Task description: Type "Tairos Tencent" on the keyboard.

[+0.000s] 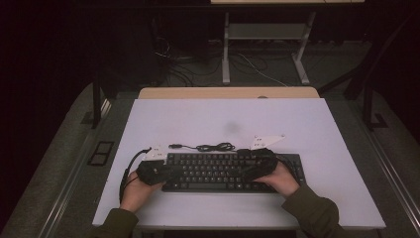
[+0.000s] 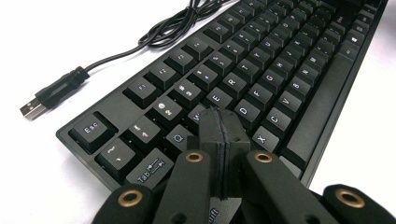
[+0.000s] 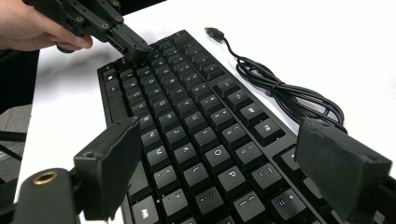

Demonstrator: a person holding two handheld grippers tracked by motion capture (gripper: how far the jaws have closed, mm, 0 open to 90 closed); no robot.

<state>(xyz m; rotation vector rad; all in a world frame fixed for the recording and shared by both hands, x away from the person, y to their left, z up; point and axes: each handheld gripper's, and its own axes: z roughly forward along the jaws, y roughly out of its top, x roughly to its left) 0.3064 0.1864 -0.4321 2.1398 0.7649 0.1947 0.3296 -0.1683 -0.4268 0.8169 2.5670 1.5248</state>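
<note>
Left claw (image 2: 223, 135): closed empty, tip on keyboard (image 2: 261, 79) keys.
Right claw (image 3: 224, 172): wide, hovering.
Advice: press one key squarely.

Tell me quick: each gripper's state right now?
Left gripper: shut, empty, tip over the keyboard.
Right gripper: open, holding nothing.

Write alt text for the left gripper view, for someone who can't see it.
The left gripper, its two black jaws shut together, rests its tip on the letter keys of a black plastic keyboard on a white table. The keyboard's black USB cable lies unplugged beside it.
</note>
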